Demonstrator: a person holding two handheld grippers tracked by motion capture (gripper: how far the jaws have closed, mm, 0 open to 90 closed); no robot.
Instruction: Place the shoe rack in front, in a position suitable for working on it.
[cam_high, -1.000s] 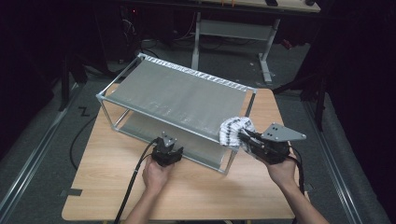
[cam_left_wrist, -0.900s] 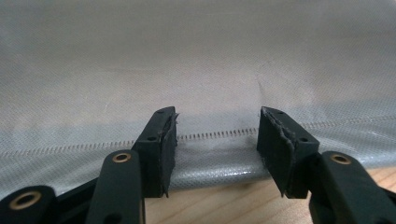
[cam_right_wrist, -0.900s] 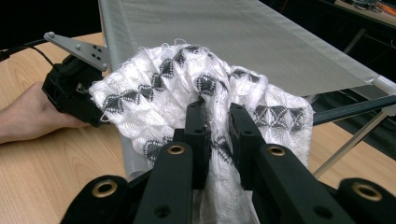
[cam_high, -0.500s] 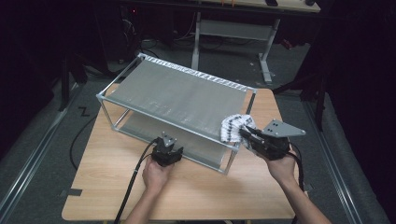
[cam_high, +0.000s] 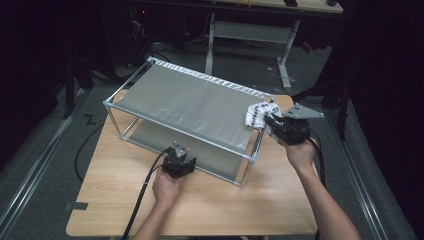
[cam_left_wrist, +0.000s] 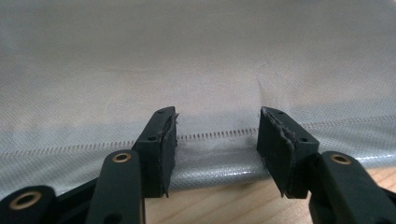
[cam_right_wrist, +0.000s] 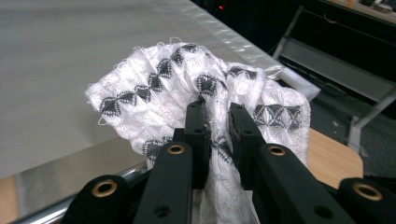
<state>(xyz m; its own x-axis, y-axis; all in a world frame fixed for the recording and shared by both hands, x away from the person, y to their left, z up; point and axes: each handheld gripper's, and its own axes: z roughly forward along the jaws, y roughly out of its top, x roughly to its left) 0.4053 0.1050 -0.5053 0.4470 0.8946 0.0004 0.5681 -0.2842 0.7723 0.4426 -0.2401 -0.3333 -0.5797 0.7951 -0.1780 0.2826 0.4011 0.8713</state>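
A two-tier rack with grey mesh shelves and a metal frame (cam_high: 180, 131) stands on the wooden table (cam_high: 260, 200). My right gripper (cam_high: 270, 121) is shut on a white cloth with black diamond patterns (cam_high: 256, 114) (cam_right_wrist: 187, 88), held over the rack's right end at top-shelf height. My left gripper (cam_high: 179, 159) (cam_left_wrist: 217, 140) is open at the rack's front side, its jaws level with the front hem of the lower grey shelf (cam_left_wrist: 196, 70), with nothing between them.
Dark floor surrounds the table, with a white-framed stand (cam_high: 250, 35) behind the rack. A black cable (cam_high: 145, 185) trails from the left gripper toward the table's front. Bare wood lies in front of the rack and at its right.
My right gripper has carried the cloth a little up and to the right along the rack's right end. The left gripper has stayed in place.
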